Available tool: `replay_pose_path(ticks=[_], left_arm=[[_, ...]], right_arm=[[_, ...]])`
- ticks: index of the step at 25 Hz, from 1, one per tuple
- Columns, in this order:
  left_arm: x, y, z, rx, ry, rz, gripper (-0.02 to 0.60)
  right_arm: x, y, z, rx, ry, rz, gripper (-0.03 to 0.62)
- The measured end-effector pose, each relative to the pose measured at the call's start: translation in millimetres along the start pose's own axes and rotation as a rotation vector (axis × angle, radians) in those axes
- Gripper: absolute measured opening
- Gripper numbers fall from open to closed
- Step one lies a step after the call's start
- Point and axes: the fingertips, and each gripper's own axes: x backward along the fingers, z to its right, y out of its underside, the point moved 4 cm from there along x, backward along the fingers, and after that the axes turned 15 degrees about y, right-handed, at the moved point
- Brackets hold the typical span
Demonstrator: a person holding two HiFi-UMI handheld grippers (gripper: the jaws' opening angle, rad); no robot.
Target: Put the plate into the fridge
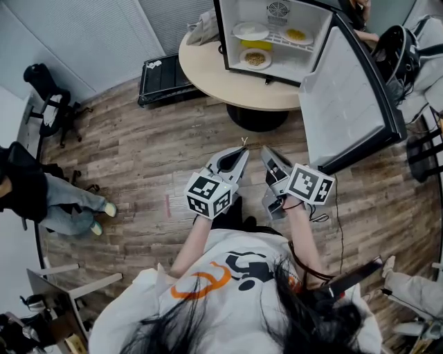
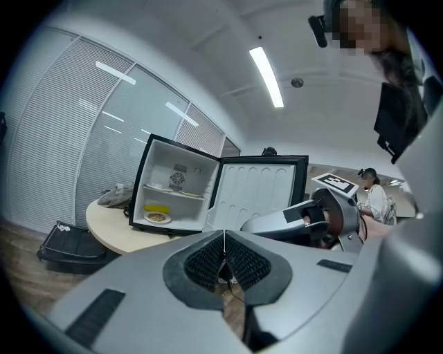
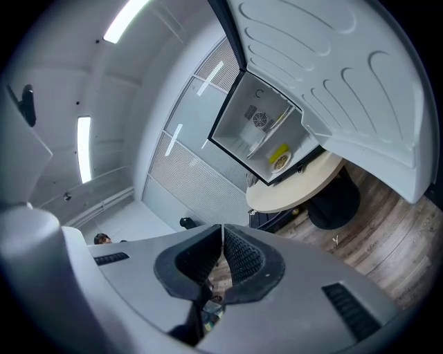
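Left gripper and right gripper hang side by side, jaws together and empty, well back from the open fridge on the table, where a plate sits on the bottom, two more on the shelf above.

Ahead of me the fridge stood on the bench, its door open rightward, a plate inside.

left gripper: my jaws together, empty, held ahead of my chest | right gripper: jaws together, empty, same place
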Motion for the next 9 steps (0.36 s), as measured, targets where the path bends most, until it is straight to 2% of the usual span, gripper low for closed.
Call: replay_pose_path(ticks=[9], left_arm=[[4.7, -3.1, 2.7, -0.009, -0.010, 0.010, 0.012]], right_arm=[[2.0, -0.3, -3.4, 0.011, -0.008, 0.002, 0.025]])
